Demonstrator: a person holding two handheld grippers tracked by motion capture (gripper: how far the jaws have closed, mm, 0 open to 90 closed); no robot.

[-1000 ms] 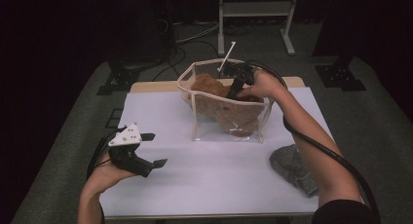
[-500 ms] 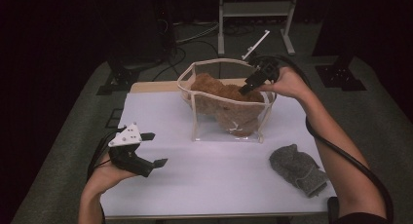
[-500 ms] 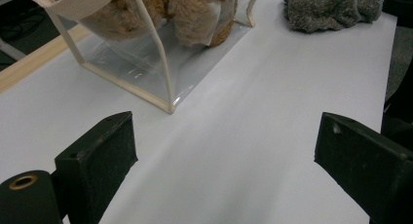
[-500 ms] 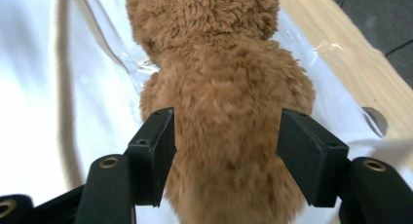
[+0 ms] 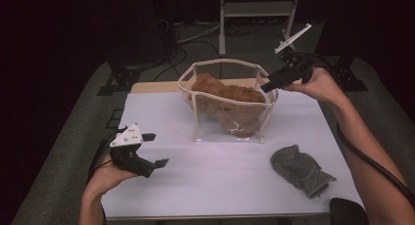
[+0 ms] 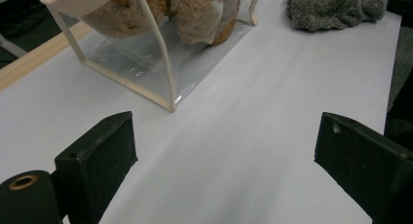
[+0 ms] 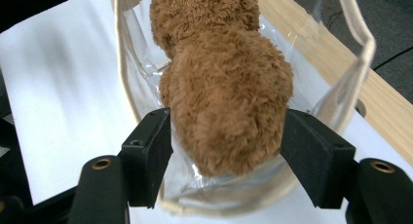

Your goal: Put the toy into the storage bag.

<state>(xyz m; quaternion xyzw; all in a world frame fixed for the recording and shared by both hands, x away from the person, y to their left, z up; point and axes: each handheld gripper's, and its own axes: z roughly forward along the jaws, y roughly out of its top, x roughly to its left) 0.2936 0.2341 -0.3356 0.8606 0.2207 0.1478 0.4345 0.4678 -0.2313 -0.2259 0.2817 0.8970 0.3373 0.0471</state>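
Brown plush toy (image 5: 230,100) sits inside the clear bag (image 5: 203,120), which stands at table (image 5: 220,186) centre, toward 12 o'clock. Right gripper (image 5: 270,84) hangs at the bag's 3 o'clock rim, above the plush; jaws wide, holding nothing. In the right gripper view the plush (image 7: 224,92) lies between the jaws, not clamped. Grey knit cloth (image 5: 299,168) at the bag's 5 o'clock, apart. Left gripper (image 5: 156,149) at 8 o'clock, low over bare table, jaws wide, empty.
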